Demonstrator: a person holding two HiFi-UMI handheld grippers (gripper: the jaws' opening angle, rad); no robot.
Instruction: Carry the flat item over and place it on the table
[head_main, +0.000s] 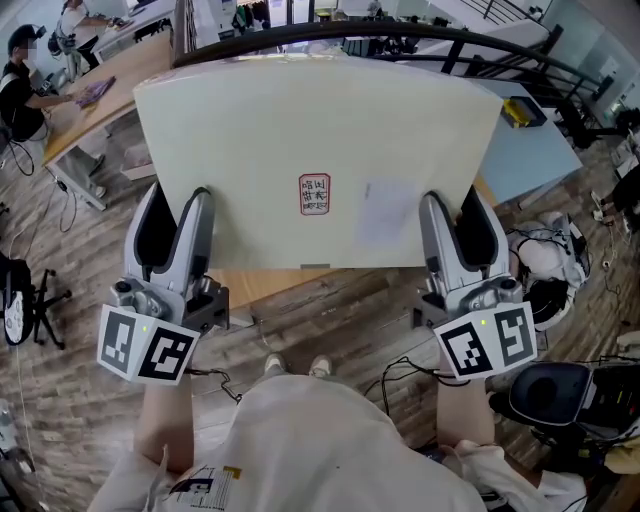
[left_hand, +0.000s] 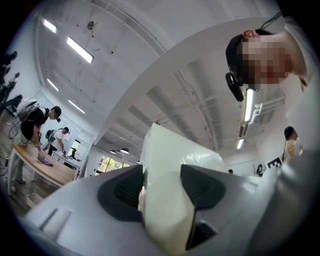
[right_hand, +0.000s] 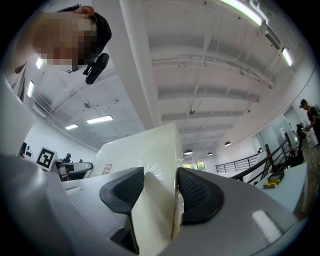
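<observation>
A large flat cream board (head_main: 310, 150) with a small red-printed label (head_main: 314, 194) is held level in front of me, above the floor. My left gripper (head_main: 190, 215) is shut on its near left edge, and my right gripper (head_main: 445, 215) is shut on its near right edge. In the left gripper view the board's edge (left_hand: 167, 200) is pinched between the dark pads (left_hand: 127, 190). The same board edge (right_hand: 155, 200) sits between the pads (right_hand: 197, 192) in the right gripper view. Both cameras point up at the ceiling.
A wooden table (head_main: 110, 80) stands at the far left with a person (head_main: 20, 85) working at it. A light blue table (head_main: 525, 150) is at the right beyond the board. Black chairs and bags (head_main: 560, 390) lie on the wooden floor at lower right. A dark railing (head_main: 500, 50) curves behind.
</observation>
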